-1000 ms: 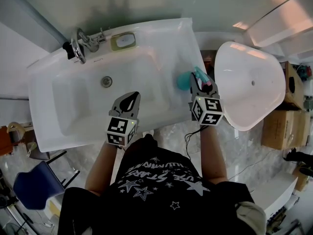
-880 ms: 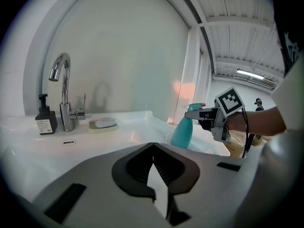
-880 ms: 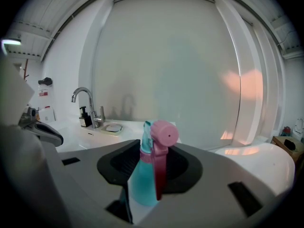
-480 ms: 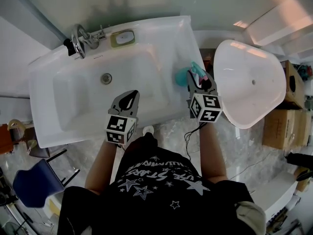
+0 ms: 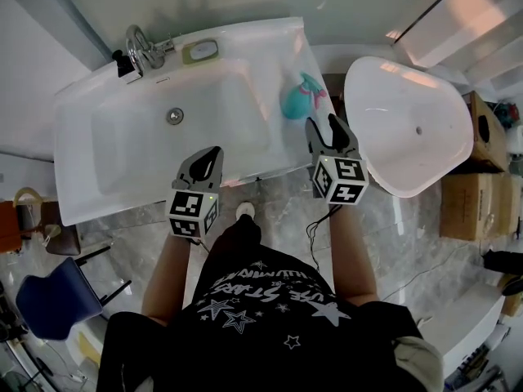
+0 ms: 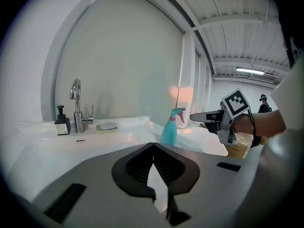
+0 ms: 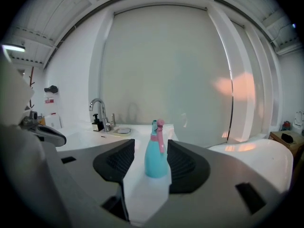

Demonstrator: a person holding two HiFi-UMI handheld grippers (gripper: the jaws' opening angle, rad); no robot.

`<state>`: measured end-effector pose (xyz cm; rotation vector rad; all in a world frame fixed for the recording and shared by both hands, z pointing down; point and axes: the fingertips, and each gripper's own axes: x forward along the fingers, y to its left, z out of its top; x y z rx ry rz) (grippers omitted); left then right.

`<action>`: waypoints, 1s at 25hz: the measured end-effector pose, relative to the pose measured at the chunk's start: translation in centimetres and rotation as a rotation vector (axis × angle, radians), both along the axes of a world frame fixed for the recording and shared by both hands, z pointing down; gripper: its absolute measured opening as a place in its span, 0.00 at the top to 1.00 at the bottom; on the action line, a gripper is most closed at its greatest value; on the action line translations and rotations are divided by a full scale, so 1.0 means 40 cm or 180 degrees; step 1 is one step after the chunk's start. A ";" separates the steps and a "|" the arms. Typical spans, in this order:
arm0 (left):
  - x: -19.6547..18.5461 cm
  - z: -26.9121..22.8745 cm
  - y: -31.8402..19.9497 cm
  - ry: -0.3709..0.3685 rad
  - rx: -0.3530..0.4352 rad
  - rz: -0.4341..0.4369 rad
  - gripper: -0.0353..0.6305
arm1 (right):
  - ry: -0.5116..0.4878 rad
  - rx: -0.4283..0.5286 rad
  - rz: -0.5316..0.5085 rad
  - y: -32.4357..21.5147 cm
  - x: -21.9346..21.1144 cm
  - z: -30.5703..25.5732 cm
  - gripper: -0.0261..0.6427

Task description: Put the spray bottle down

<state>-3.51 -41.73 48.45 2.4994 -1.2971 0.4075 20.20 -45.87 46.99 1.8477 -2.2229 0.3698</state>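
Standing upright on the right rim of the one white sink (image 5: 90,178), a single teal spray bottle (image 5: 294,98) with a pink trigger is touched by neither claw. The right claw (image 5: 324,131) is held just short of it, its two jaws opening wide. The bottle is framed in the gap ahead of them, with no pad pressed on it. The left claw (image 5: 211,155) is held over the sink's front edge, its jaws closed together with nothing between. At the sink's back one faucet (image 5: 139,46), one dark pump dispenser (image 6: 61,122) and one soap dish (image 5: 200,51) are lined up. One white tub (image 5: 409,129) is set beside the sink's right end.
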 end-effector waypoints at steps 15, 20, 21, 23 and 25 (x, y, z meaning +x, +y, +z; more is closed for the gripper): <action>0.032 -0.055 0.430 0.0001 0.0248 -0.0042 0.92 | -0.0127 0.0288 -0.0141 0.443 0.005 -0.081 0.71; 0.031 -0.053 0.593 -0.0002 0.0252 -0.0066 0.92 | -0.0137 0.0335 -0.0220 0.591 -0.005 -0.090 0.78; 0.031 -0.052 0.627 -0.0017 0.0254 -0.0071 0.92 | -0.0135 0.0341 -0.0247 0.621 -0.008 -0.091 0.79; 0.031 -0.053 0.694 -0.0044 0.0255 -0.0100 0.92 | -0.0135 0.0353 -0.0302 0.679 -0.011 -0.094 0.80; 0.033 -0.058 0.758 -0.0045 0.0255 -0.0146 0.92 | -0.0150 0.0363 -0.0340 0.733 -0.010 -0.096 0.83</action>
